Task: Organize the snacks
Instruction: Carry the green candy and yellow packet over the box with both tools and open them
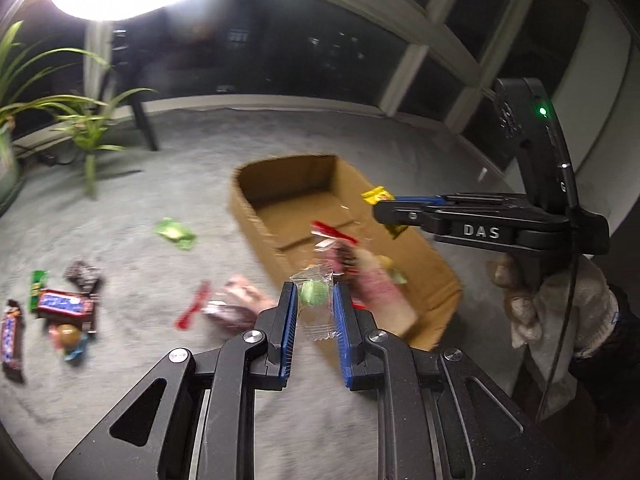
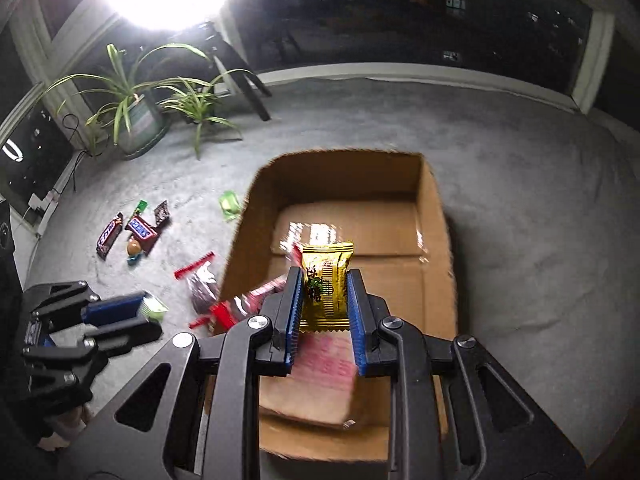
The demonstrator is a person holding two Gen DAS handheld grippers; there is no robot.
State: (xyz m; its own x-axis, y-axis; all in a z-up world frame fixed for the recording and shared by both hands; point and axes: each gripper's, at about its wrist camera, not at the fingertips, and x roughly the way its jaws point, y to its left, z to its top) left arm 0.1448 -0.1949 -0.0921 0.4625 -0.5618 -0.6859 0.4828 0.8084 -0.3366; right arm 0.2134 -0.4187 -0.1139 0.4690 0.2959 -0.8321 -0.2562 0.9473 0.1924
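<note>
Your left claw (image 1: 315,310) grips a clear-wrapped green candy (image 1: 313,293), held above the grey carpet floor (image 1: 160,208) at the cardboard box's (image 1: 424,256) near-left corner. Your right claw (image 2: 324,312) is clamped on a yellow snack packet (image 2: 326,284), upright over the box interior. A pink packet (image 2: 328,368) lies in the box below it. Loose snacks: chocolate bars (image 2: 140,229) at 9 o'clock of the box, green packet (image 2: 229,205) just beside its left wall, red-clipped bag (image 2: 200,280) near the front-left.

Box (image 2: 434,216) centre on carpet (image 2: 540,200), snack bars (image 2: 142,228) left, plants (image 2: 136,92) behind
</note>
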